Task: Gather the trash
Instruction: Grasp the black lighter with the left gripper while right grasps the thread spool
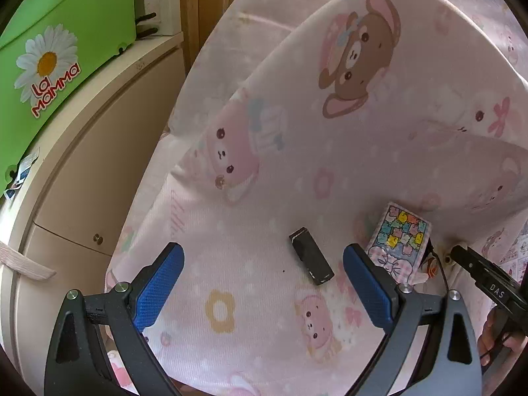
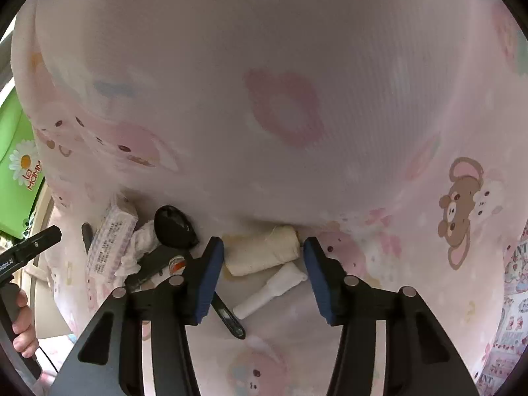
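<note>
My left gripper (image 1: pixel 263 260) is open and empty above the pink printed bedsheet (image 1: pixel 264 313). A small black rectangular object (image 1: pixel 311 260) lies between its fingers, and a colourful tissue pack (image 1: pixel 401 244) lies just right of it. My right gripper (image 2: pixel 263 254) is open around a cream spool of thread (image 2: pixel 260 254), with a white plastic tube (image 2: pixel 272 288) just below. To its left lie a crumpled white tissue (image 2: pixel 140 244), the tissue pack (image 2: pixel 110 241), a black rounded object (image 2: pixel 175 227) and a black stick (image 2: pixel 227 316). A pink pillow (image 2: pixel 264 82) overhangs them.
A cream cabinet (image 1: pixel 82 165) with a small knob stands left of the bed, with a green box (image 1: pixel 59 49) marked with a daisy on top. The pillow (image 1: pixel 379 99) leans up behind the objects. The right gripper's body (image 1: pixel 485 280) shows at the right edge.
</note>
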A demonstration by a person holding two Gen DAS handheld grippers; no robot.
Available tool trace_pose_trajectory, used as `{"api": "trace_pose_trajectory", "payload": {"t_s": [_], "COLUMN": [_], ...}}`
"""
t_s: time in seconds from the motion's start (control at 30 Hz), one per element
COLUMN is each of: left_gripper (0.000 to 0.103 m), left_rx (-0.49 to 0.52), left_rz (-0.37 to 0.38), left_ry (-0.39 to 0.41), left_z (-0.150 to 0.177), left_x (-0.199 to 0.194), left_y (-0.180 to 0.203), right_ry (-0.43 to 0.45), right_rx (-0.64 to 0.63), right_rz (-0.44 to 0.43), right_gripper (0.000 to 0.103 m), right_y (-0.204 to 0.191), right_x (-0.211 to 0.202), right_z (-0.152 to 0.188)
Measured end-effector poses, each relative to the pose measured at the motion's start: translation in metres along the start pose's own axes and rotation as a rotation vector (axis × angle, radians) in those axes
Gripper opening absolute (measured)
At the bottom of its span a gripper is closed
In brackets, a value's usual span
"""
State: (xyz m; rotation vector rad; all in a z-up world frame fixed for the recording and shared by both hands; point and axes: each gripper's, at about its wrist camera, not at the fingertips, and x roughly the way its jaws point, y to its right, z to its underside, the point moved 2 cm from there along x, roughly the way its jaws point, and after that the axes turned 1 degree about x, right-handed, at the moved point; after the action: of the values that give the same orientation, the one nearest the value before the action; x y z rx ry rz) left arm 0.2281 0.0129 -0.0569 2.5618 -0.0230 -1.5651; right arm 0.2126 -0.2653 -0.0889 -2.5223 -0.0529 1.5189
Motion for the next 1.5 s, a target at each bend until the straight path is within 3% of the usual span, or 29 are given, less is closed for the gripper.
{"api": "trace_pose_trajectory", "payload": {"t_s": [0.27, 0.33, 0.4, 0.5, 0.7, 0.9, 1.07, 1.17, 1.5], "left_gripper": [0.094, 0.085, 0.065, 0.047, 0.041, 0.028, 0.015, 0.013, 0.005], "left_rx": [-0.015, -0.018, -0.022, -0.021, -0.010, -0.039, 0.016, 0.022, 0.078], "left_rz": [0.013, 0.035, 0.067, 0.077, 0.056, 0.025, -0.013, -0.018, 0.019], "left_ry": [-0.018, -0.032, -0.058, -0.089, -0.110, -0.103, -0.116, -0.117, -0.084], "left_z": [-0.003, -0.006, -0.011, -0.012, -0.016, -0.022, -0.022, -0.022, 0.002], "left_x": [0.004, 0.008, 0.016, 0.025, 0.044, 0.049, 0.050, 0.052, 0.016], "left_y": [-0.001, 0.000, 0.000, 0.008, 0.021, 0.024, 0.033, 0.033, 0.047], "right_ry": [0.058, 0.072, 0.076, 0.083, 0.096, 0.104, 0.112, 0.114, 0.119], "right_rx": [0.025, 0.018, 0.013, 0.002, -0.026, -0.018, -0.019, -0.020, -0.021], "right_rz": [-0.039, -0.043, -0.043, -0.032, -0.012, -0.007, -0.005, -0.004, 0.006], "right_gripper": [0.051, 0.051, 0.051, 0.051, 0.051, 0.051, 0.051, 0.052, 0.051], "right_y": [0.005, 0.002, 0.001, -0.002, -0.014, 0.003, 0.021, 0.023, 0.031], "right_x": [-0.022, -0.027, -0.030, -0.032, -0.035, -0.042, -0.057, -0.058, -0.064], "right_z": [0.002, 0.004, 0.007, 0.009, 0.013, 0.010, 0.008, 0.008, 0.011]}}
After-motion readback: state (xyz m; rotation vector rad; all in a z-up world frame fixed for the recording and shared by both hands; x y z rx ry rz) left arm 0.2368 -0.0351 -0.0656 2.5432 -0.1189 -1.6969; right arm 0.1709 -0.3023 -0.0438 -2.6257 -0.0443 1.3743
